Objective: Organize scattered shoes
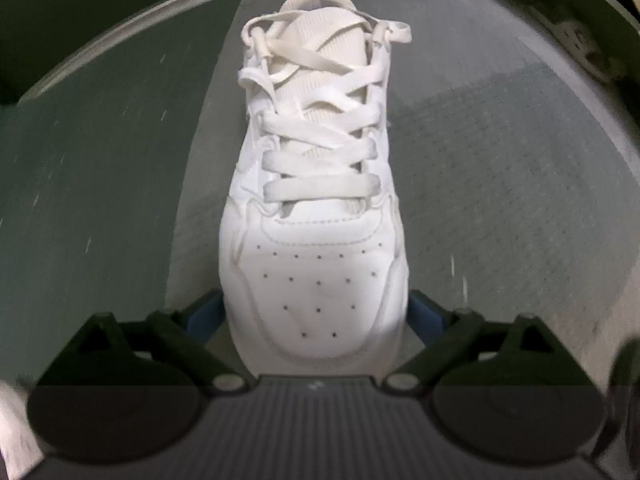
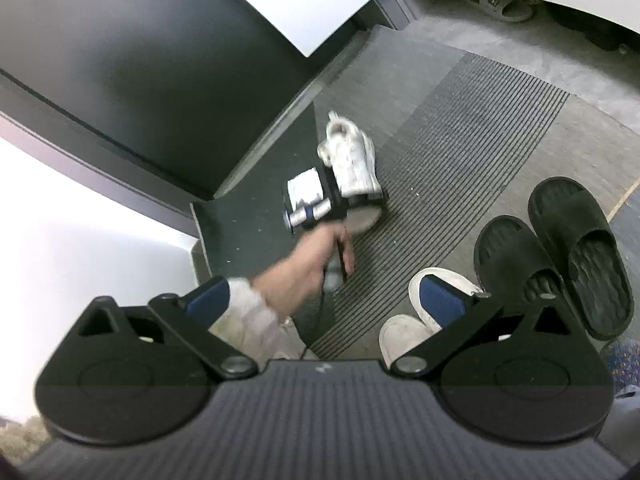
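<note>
A white lace-up sneaker (image 1: pixel 316 200) fills the left wrist view, toe toward the camera. My left gripper (image 1: pixel 316 312) is shut on it, with one blue pad pressed against each side of the toe. The floor behind the sneaker is streaked while the sneaker stays sharp. In the right wrist view the same sneaker (image 2: pixel 352 160) hangs over the ribbed mat (image 2: pixel 460 152), held in the left gripper (image 2: pixel 340 196) by a person's hand (image 2: pixel 312 256). My right gripper (image 2: pixel 326 300) stands open and wide with nothing between its fingers.
A pair of black slippers (image 2: pixel 560 256) lies side by side at the right of the mat. Two white shoe toes (image 2: pixel 404 332) show beside the right finger. A dark cabinet front (image 2: pixel 140 60) rises on the left. A grey slipper (image 2: pixel 504 4) lies under furniture at the far back.
</note>
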The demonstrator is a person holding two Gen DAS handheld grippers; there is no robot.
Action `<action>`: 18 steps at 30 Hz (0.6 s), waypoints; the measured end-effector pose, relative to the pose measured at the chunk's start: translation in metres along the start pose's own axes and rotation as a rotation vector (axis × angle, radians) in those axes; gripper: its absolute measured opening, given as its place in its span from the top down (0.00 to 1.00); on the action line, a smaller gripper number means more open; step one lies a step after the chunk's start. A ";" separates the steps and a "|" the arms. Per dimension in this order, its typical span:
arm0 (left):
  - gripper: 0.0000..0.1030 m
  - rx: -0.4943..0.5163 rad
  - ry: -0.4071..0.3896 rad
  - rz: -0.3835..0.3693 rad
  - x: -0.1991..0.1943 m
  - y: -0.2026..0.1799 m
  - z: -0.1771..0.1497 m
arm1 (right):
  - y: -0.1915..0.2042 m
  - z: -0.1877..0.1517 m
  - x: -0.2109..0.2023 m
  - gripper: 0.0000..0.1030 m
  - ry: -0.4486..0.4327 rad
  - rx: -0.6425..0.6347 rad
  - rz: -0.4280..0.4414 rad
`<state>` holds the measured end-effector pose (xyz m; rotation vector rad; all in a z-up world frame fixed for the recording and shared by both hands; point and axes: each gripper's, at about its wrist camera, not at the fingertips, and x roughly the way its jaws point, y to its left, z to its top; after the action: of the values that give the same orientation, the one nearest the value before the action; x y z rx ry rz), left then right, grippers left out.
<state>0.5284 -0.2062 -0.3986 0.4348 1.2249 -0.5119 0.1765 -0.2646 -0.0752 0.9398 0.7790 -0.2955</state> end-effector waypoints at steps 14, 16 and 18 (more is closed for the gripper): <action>0.04 0.011 0.045 0.007 -0.047 -0.008 -0.091 | -0.024 -0.027 -0.061 0.00 -0.044 0.040 0.111; 0.01 0.022 0.006 0.008 -0.050 -0.013 -0.085 | -0.026 -0.025 -0.061 0.00 -0.045 0.040 0.117; 0.01 0.032 -0.041 0.044 -0.049 -0.016 -0.072 | -0.027 -0.022 -0.060 0.00 -0.049 0.042 0.117</action>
<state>0.4510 -0.1714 -0.3730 0.4751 1.1670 -0.5004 0.1101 -0.2683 -0.0564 1.0097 0.6721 -0.2321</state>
